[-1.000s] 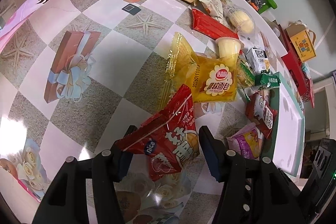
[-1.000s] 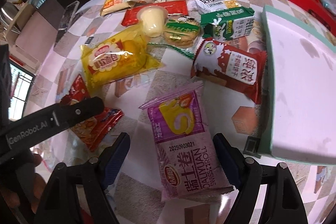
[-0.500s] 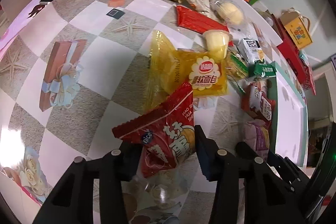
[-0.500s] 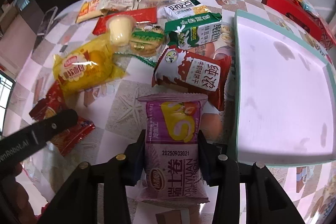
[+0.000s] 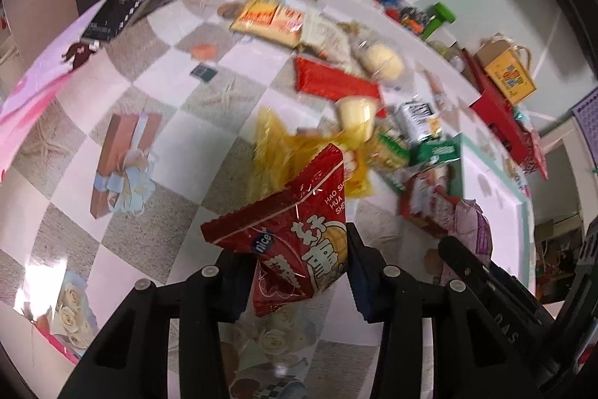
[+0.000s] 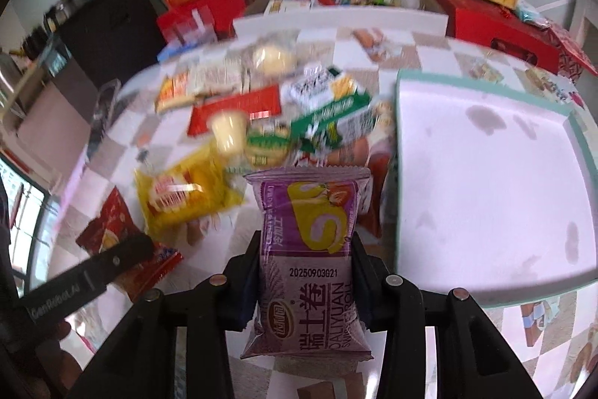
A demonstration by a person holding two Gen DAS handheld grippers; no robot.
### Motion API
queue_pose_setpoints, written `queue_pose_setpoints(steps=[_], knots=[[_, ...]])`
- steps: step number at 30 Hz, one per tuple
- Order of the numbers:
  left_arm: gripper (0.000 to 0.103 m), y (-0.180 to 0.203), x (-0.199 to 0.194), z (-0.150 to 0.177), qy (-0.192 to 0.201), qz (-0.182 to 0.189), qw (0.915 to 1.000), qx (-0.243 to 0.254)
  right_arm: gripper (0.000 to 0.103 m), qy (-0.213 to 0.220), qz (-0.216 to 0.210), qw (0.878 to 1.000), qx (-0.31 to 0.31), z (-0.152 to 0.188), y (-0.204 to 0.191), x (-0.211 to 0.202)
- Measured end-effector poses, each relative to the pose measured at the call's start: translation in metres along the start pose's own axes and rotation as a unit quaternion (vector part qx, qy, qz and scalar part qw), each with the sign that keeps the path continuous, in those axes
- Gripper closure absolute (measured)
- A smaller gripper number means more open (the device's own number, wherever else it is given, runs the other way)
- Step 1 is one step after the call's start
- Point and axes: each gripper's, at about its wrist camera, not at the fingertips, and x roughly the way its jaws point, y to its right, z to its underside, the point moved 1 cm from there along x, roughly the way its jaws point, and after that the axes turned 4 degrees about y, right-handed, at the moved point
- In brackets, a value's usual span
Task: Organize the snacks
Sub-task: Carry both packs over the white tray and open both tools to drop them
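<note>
**A:** Checked tablecloth (image 5: pixel 157 144) under you, printed with gift boxes and starfish, and it carries everything. Nearest first: your left gripper (image 5: pixel 299 272) has its jaws drawn narrow, and they are closing on the red snack bag (image 5: pixel 299 238). The pads press its lower half, so the top corner tilts up and away from you.

**B:** And my right?

**A:** Your right gripper (image 6: pixel 304 272) is pinched on the purple Swiss roll packet (image 6: pixel 310 249), held by the sides at its middle, label facing the camera. That grip leaves both crimped ends free, which I judge makes it easy to lay down flat. Both packets look clear of the cloth.

**B:** Where should they go?

**A:** Most likely the white tray with the green rim (image 6: pixel 401 174), just beside your right gripper. It looks bare inside, so there is plenty of room to set things down.

**B:** What's in the way?

**A:** Beyond your grippers sits the pile: the yellow bread bag (image 6: pixel 183 193), a pudding cup (image 6: pixel 228 131), a green milk carton (image 6: pixel 336 114) and a flat red packet (image 6: pixel 239 107), overlapping one another. Keep above them. The tray's near wall is raised, so carry over it, not into it. Farther back, red boxes (image 6: pixel 497 28) line the table's edge; I'd stay short of those.
</note>
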Motion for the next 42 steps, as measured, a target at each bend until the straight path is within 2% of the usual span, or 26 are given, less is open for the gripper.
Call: queue_pose_setpoints(steps=[6, 10, 18, 23, 27, 32, 39, 41, 42], knots=[[0.057, 0.021, -0.020, -0.006, 0.034, 0.014, 0.9989, 0.030, 0.059, 0.029, 0.032, 0.999, 0.019, -0.008, 0.018, -0.015], [0.057, 0.044, -0.024, -0.007, 0.036, 0.018, 0.9973, 0.062, 0.059, 0.039, 0.048, 0.997, 0.053, -0.012, 0.046, -0.020], [0.057, 0.110, -0.022, -0.010, 0.034, 0.060, 0.9891, 0.130, 0.059, 0.056, 0.103, 0.985, 0.124, -0.010, 0.114, -0.036], [0.057, 0.161, -0.003, -0.004, 0.016, 0.092, 0.9805, 0.173, 0.059, 0.063, 0.161, 0.971, 0.167, -0.006, 0.157, -0.041], [0.057, 0.199, 0.019, 0.006, -0.007, 0.111, 0.9719, 0.208, 0.059, 0.063, 0.217, 0.952, 0.205, 0.001, 0.195, -0.039], [0.057, 0.236, 0.046, 0.021, -0.028, 0.128, 0.9605, 0.246, 0.059, 0.069, 0.261, 0.931, 0.247, 0.008, 0.231, -0.041], [0.057, 0.268, 0.077, 0.029, -0.043, 0.135, 0.9516, 0.273, 0.058, 0.072, 0.284, 0.918, 0.269, 0.005, 0.255, -0.034], [0.053, 0.273, 0.080, 0.030, -0.046, 0.137, 0.9501, 0.276, 0.055, 0.080, 0.291, 0.914, 0.272, 0.006, 0.256, -0.036], [0.046, 0.275, 0.080, 0.030, -0.048, 0.136, 0.9494, 0.279, 0.054, 0.083, 0.295, 0.913, 0.270, 0.005, 0.256, -0.038]])
